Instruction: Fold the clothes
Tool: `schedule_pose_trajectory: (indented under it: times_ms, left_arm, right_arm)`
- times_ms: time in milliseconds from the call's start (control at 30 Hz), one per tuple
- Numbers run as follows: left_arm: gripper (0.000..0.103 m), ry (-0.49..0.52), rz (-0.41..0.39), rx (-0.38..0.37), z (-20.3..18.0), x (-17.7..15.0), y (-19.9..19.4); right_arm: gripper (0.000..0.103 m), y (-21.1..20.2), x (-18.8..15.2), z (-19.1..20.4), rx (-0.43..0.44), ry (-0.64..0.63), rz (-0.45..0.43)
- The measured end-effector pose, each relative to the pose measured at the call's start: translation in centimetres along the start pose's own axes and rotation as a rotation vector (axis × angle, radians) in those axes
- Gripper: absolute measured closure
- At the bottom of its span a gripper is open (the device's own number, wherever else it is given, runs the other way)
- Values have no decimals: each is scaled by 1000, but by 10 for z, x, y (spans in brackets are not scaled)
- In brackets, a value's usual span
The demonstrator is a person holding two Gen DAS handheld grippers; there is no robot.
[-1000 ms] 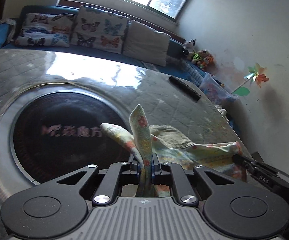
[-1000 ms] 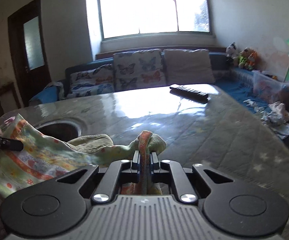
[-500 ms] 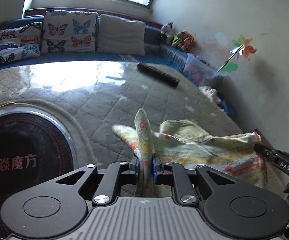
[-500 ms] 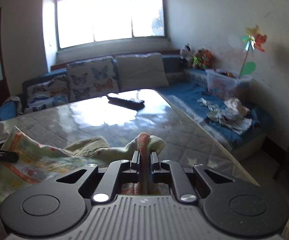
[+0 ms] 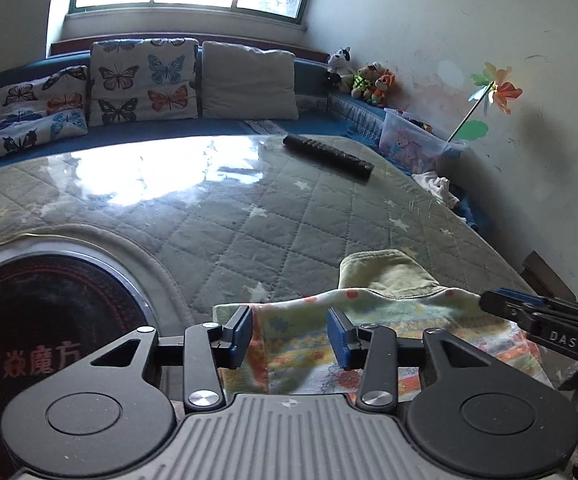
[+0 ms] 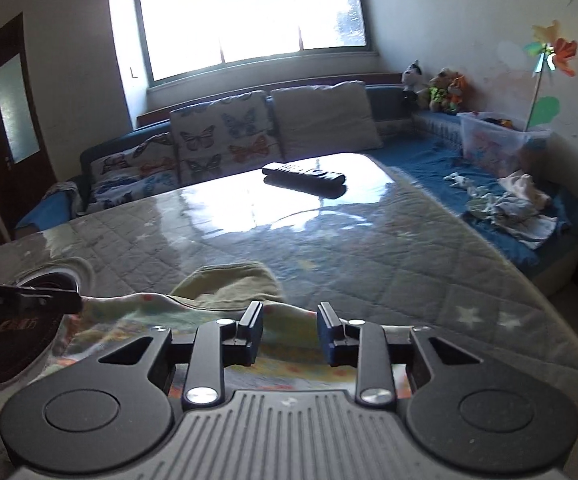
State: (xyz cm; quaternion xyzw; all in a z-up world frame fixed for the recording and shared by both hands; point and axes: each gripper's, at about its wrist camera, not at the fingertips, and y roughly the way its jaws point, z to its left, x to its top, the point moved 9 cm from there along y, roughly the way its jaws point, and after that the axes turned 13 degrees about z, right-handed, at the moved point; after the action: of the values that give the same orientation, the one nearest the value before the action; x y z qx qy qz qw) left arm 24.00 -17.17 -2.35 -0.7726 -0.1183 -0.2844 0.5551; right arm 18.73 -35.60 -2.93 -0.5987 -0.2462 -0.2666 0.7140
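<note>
Nearest in the left wrist view, the left gripper (image 5: 289, 334) sits low over the table with its blue-padded fingers (image 5: 242, 334) spread wide apart — nothing is pinched between them. Directly beneath and between those fingers lies the patterned cloth (image 5: 301, 344), a pale garment with orange, yellow and blue print, resting flat on the quilted table cover (image 5: 249, 216). A plain greenish flap of the same cloth (image 5: 385, 274) lies just beyond the printed part, folded over on the table.

At the right edge of that view the right gripper (image 5: 485, 302) reaches in level from the side, its tip at the cloth's far right corner. In the right wrist view the right gripper (image 6: 289, 330) is likewise held low and roughly level, jaws parted with a clear gap, the cloth (image 6: 225, 280) spread below and ahead of them. The left gripper's tip (image 6: 69, 300) shows at the left edge, touching or just over the cloth's edge; whether it makes contact cannot be told.

To the left of the cloth, a round dark disc (image 5: 41, 320) with a metal rim and printed characters is set into the table. Further off, a black remote control (image 5: 327, 156) lies near the table's far edge. Beyond the table stands a blue sofa (image 6: 429, 160) with butterfly cushions (image 5: 141, 80), a plain cushion (image 5: 249, 80) and soft toys (image 5: 365, 80), under a bright window (image 6: 249, 12).
</note>
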Motion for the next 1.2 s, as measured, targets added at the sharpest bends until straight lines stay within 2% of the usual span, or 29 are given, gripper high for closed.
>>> schedule_pose_trajectory:
  times_ms: [167,267,333,400,433,500,567,633,700,767,800,867,1000,1200]
  left_arm:
    - [60,-9,30,-3,3,6,20]
    - [60,2,41,13,4,8,31]
    - [60,5,42,23,6,7,35]
    - [58,13,38,26,5,6,33]
    - [57,21,37,28,4,5,31]
    - [47,32,34,30,2,2,28]
    - [38,42,28,33,-1,-2,23]
    - [27,57,19,40,-4,-7,18]
    - [12,75,6,50,-8,-11,11]
    - [6,86,-8,56,-11,-15,4]
    - [3,89,-16,55,-12,-18,-1]
    - [0,94,-28,53,-14,-22,-8]
    - [0,93,-32,49,-16,-34,-19]
    - [0,90,-43,49,-17,-53,-34]
  right_arm:
    - [73,27,5,8,23,4,43]
    - [72,42,2,7,-6,-4,68]
    - [64,45,0,5,-8,3,71]
    - [62,44,-1,5,-7,6,68]
    - [55,42,-1,5,-7,6,66]
    - [47,36,-1,7,-9,0,58]
    - [45,30,-3,11,-6,-8,47]
    - [24,24,-7,16,1,-9,43]
    - [19,18,-13,19,0,-12,36]
    - [16,12,-20,21,-8,-9,30]
    - [11,9,-24,23,-12,-8,27]
    - [8,4,-31,25,-4,-2,28]
    - [1,-6,-46,28,9,11,31]
    - [0,-25,-63,38,-10,-11,11]
